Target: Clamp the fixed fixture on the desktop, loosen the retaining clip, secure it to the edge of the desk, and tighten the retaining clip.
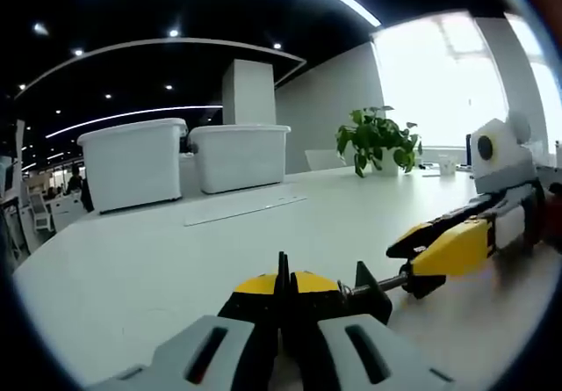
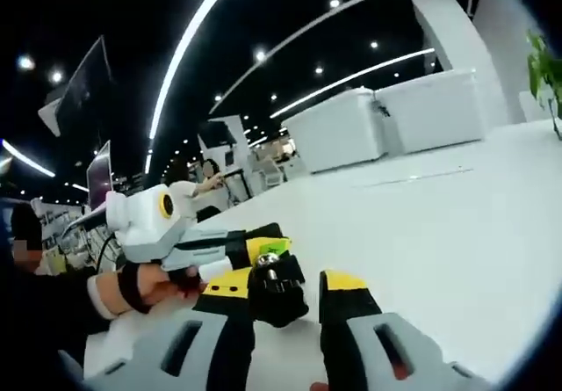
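Note:
The clamp fixture (image 1: pixel 369 291) is a small black part with a threaded rod (image 1: pixel 385 284), held just above the white desk (image 1: pixel 176 259). My left gripper (image 1: pixel 283 284) is shut on it, yellow tips pressed together on a thin black edge. My right gripper (image 1: pixel 408 256) reaches in from the right to the rod's far end. In the right gripper view, the black knob (image 2: pixel 277 293) sits between the yellow tips of my right gripper (image 2: pixel 288 284); it touches the left jaw, with a slim gap at the right jaw. My left gripper (image 2: pixel 255 249) comes in from the left, held by a hand (image 2: pixel 149 286).
Two white bins (image 1: pixel 132 162) (image 1: pixel 239 155) stand at the desk's far side, with a flat pale strip (image 1: pixel 246 208) lying before them. A potted plant (image 1: pixel 378 136) stands by the window. Monitors (image 2: pixel 98 176) and seated people are beyond the desk.

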